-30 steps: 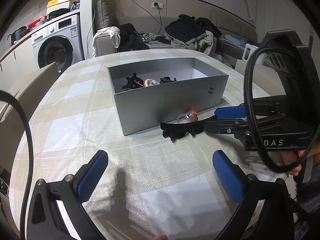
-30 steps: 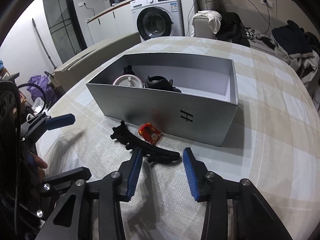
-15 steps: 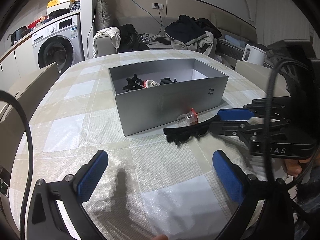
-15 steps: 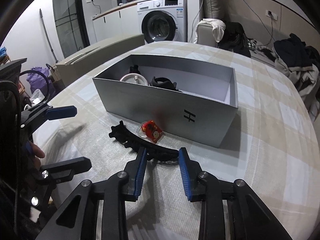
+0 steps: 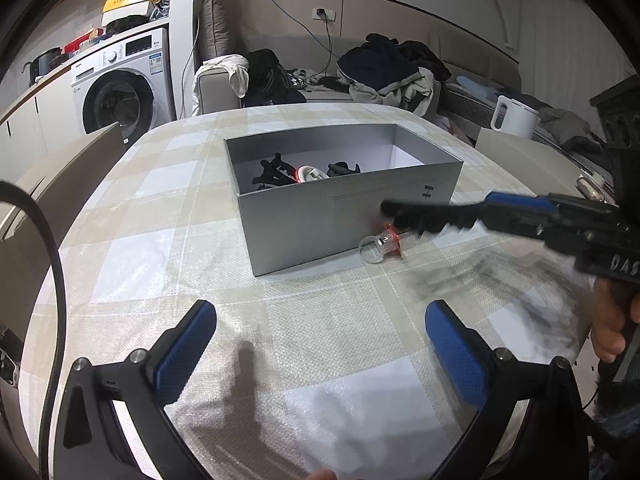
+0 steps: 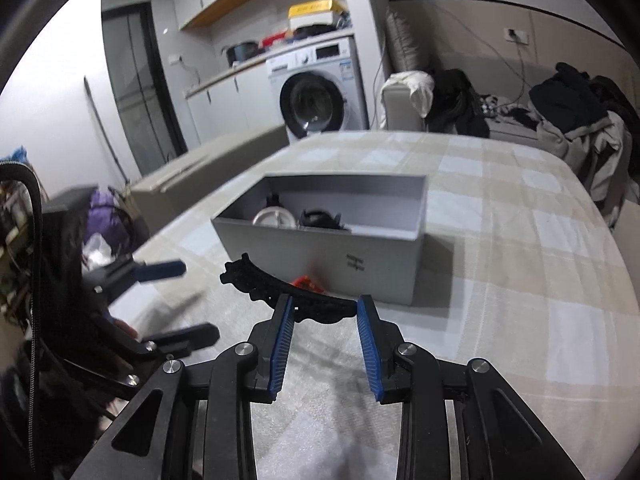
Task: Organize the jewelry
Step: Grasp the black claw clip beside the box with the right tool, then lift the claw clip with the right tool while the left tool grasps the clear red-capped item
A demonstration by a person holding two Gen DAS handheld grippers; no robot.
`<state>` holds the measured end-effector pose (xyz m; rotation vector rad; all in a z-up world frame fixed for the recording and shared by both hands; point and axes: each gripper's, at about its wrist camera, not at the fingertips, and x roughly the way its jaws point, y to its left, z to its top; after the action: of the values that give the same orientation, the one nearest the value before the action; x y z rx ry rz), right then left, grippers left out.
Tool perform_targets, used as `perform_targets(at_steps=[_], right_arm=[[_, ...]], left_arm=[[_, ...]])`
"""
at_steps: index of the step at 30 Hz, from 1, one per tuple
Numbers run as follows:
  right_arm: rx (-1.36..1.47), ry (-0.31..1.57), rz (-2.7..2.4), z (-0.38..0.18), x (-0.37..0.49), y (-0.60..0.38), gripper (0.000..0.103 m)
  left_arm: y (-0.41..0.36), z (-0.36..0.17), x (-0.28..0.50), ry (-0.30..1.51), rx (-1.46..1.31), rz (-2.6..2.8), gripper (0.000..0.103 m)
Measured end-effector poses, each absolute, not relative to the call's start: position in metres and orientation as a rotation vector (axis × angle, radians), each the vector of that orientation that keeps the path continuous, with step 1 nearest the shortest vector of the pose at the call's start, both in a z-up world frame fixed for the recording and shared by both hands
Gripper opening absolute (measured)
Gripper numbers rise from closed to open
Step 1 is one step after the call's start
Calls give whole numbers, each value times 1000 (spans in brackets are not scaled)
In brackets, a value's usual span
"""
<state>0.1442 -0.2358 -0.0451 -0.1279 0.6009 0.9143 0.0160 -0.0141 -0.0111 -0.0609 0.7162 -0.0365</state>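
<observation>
Black curved toothed plastic hair clip (image 6: 288, 294) clamped in right claw (image 6: 325, 312), lifted before grey rectangular cardboard box (image 5: 320, 216); small red-and-clear ring (image 5: 380, 242) beside box; left claw (image 5: 320, 344) spread apart.

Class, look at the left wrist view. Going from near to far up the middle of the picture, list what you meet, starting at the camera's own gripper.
Left gripper → bare tablecloth → grey box → hair clips inside it → sofa with clothes → wall socket.
</observation>
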Motion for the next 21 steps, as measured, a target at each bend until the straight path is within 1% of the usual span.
perform_targets(at_steps=[6,8,9,10,12,15,21], right_arm=[[-44,571,898,-35,151,-250,31],[-20,566,891,-32,155,-255,31],[-6,565,890,-31,157,-258,31],[4,566,891,-30,157,-261,31],[22,562,885,-27,159,-265,31],[40,558,883,-25,159,-272,31],[97,576,910,-24,165,-279,31]], left_arm=[[-23,-7,25,736,-68,-50,101],[-27,-5,27,736,-79,-81,91],[-30,-4,28,742,-85,-99,80],[-31,-4,30,751,-87,-108,72],[-36,-5,35,767,-88,-124,66],[-42,-9,40,777,-91,-145,63],[-46,-14,55,818,-95,-106,63]])
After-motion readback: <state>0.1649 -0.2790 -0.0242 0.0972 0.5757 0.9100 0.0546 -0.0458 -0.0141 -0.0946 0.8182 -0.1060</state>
